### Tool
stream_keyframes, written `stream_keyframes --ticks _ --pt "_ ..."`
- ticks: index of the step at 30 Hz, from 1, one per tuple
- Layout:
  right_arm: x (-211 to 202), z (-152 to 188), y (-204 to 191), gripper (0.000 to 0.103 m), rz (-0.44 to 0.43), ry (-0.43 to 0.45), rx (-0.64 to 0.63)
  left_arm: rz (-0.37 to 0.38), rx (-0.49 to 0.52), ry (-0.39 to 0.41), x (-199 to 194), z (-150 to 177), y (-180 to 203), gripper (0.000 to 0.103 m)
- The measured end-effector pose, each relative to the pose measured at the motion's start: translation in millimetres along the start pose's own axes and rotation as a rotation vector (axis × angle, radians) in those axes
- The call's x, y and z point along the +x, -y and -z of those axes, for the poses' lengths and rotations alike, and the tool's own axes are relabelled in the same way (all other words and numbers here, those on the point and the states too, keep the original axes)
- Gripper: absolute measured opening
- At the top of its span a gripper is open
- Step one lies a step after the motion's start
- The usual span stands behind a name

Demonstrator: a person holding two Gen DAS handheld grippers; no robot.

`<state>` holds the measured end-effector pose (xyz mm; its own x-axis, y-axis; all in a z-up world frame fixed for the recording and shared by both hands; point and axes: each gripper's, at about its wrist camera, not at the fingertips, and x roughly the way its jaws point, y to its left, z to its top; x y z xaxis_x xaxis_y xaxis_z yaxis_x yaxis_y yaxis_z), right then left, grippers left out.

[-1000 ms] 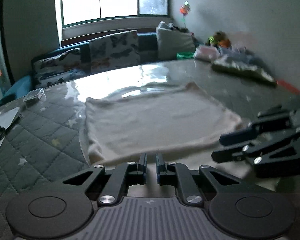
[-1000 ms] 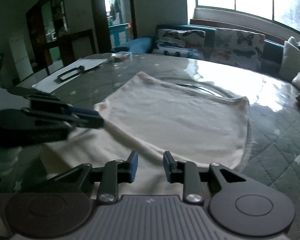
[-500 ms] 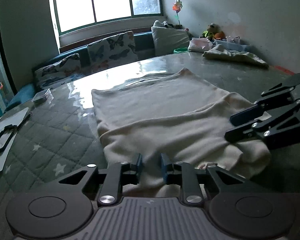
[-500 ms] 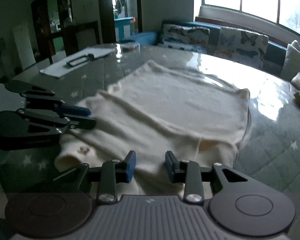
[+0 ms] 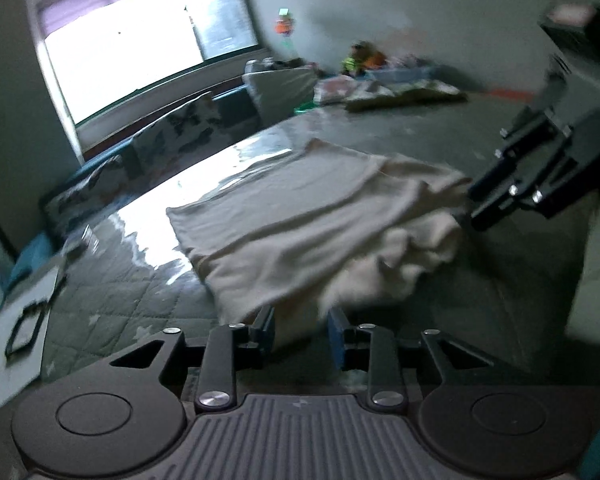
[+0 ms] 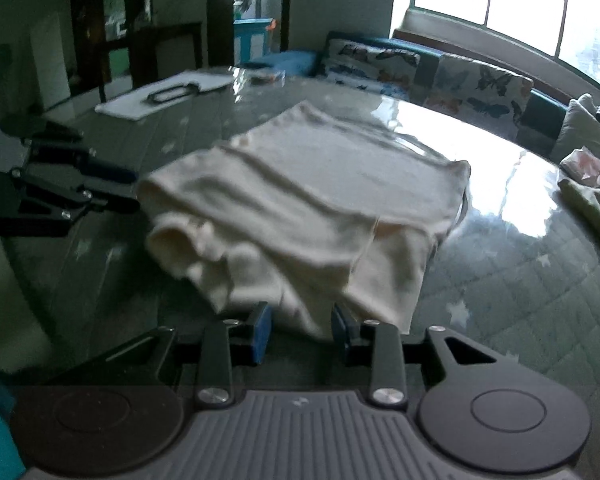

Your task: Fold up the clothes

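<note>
A cream garment [image 5: 300, 216] lies on the quilted, glass-topped table [image 5: 120, 292]. Its far half is flat and its near part is bunched in loose folds [image 6: 300, 200]. My left gripper [image 5: 300, 330] is open, and the garment's near edge hangs blurred between its blue-padded fingers. My right gripper [image 6: 300, 332] is also open, with a fold of the garment reaching down between its fingers. Each view shows the other gripper at a side corner of the bunch: the right gripper [image 5: 470, 204] and the left gripper [image 6: 134, 190].
A white sheet with a black frame [image 5: 20, 320] lies at the table's left edge and shows as the sheet [image 6: 160, 96] in the right wrist view. Other clothes [image 5: 400, 92] are piled at the far right, near a green garment [image 6: 592, 200]. A sofa with butterfly cushions [image 6: 460, 80] runs behind.
The garment's near part has gone from flat to bunched folds lying over the rest. My left jaws have widened. Both views have tilted and are blurred by motion.
</note>
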<state>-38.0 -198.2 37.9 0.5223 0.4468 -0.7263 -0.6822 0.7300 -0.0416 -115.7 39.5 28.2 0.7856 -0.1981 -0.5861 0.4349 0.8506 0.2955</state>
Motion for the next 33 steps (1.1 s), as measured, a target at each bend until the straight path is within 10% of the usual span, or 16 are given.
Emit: stream_keyframes --ticks 14,17,33 --pt "10 10 -19 0.039 0.003 0.005 -0.064 -0.039 0.222 0.043 24 5 35 0.031" --pt "12 9 -22 0.043 0.008 0.012 -0.1 -0.034 0.23 0.064 26 6 36 0.016" --pt "22 7 -28 0.055 0.045 0.075 -0.258 -0.014 0.001 0.11 39 -33 -6 0.01"
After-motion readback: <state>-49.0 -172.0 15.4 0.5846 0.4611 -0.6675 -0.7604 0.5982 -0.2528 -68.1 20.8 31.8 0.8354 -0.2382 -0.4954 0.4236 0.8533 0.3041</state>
